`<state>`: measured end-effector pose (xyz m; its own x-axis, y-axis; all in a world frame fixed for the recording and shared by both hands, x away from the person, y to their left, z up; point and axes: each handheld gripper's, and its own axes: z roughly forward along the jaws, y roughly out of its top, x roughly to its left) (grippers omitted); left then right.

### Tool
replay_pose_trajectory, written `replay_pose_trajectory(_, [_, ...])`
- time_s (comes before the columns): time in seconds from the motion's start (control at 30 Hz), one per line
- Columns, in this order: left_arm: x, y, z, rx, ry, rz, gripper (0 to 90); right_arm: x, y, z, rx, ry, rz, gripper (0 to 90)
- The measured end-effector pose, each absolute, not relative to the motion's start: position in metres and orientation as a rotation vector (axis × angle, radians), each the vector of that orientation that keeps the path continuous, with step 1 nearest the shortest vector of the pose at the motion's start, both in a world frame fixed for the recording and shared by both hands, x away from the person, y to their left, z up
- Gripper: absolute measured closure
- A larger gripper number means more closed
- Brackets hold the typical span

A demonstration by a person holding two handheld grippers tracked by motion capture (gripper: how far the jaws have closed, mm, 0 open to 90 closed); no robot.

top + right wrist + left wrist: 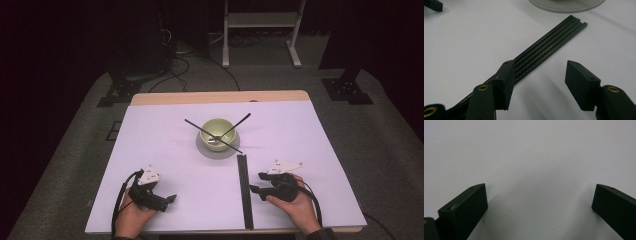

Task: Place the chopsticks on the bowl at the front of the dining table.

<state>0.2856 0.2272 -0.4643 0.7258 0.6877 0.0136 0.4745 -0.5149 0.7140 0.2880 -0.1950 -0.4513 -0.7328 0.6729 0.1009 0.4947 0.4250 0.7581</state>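
From above, my left gripper (167, 199) rests low on the white table (165, 150), held in my left hand (134, 212), with its tips pointing toward the middle; my right gripper (257, 183) sits in my right hand (295, 202) and points leftward at a bundle of black sticks (244, 192) lying flat just beside its tips. That bundle runs from the near edge of the table away from me, toward a green bowl (218, 131) on a grey saucer (218, 149), well beyond both sets of jaws. Two more black sticks (214, 135) lean crossed in the bowl, their ends poking out on either side. Along my left jaws, I see them standing wide apart, one block at each lower corner, with nothing but bare white tabletop (531, 165) between and ahead of them. Along my right jaws, they are parted to a middling width and hold nothing. The bundle of sticks (549, 43) passes behind and under my left-hand jaw in this view and stretches away up and to the right, so it lies beside that jaw and not in the gap between the two. Whether the jaw touches it I cannot tell. The rim of the saucer (566, 6) shows just past the far end of the bundle.
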Motion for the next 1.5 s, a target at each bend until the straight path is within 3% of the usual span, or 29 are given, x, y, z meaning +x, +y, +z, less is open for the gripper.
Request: replay_pose_trajectory(1.5, [0.286,0.227,-0.464,2.213,0.875,0.384,0.0,0.275,-0.18,-0.457,0.927,2.509,1.11,38.7])
